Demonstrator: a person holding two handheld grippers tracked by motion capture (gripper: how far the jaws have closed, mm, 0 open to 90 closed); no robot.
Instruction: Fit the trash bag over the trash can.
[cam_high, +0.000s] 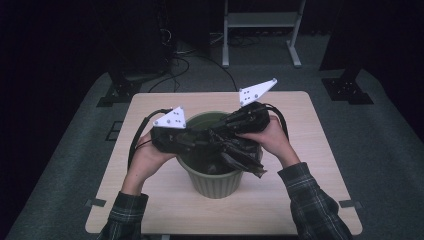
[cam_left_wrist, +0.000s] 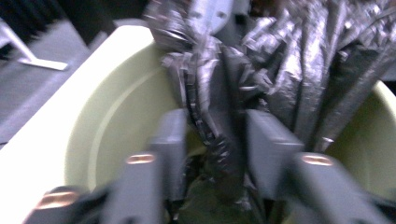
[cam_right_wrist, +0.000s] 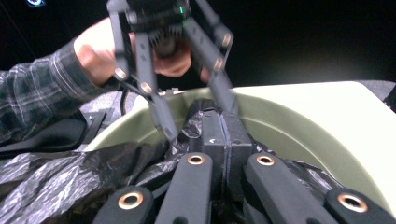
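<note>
Bin's inside (cam_high: 212, 165) hidden under black bag (cam_high: 240, 155)

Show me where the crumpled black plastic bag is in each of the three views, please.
High view: the crumpled black plastic bag lies centre, over the pale green ribbed bin, spilling over its right rim.
Left gripper view: centre to upper right, a strand between the jaws.
Right gripper view: lower left to centre, with a bunched part pinched by the closed jaws.
Shared landmark: the bin's rim.

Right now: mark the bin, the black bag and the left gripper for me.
green bin (cam_high: 212, 186), high view, on its ribbed outer wall facing the person.
black bag (cam_left_wrist: 299, 79), left gripper view, on the crinkled plastic above the bin.
left gripper (cam_left_wrist: 212, 144), left gripper view, between its jaws, where a strand of bag sits.
</note>
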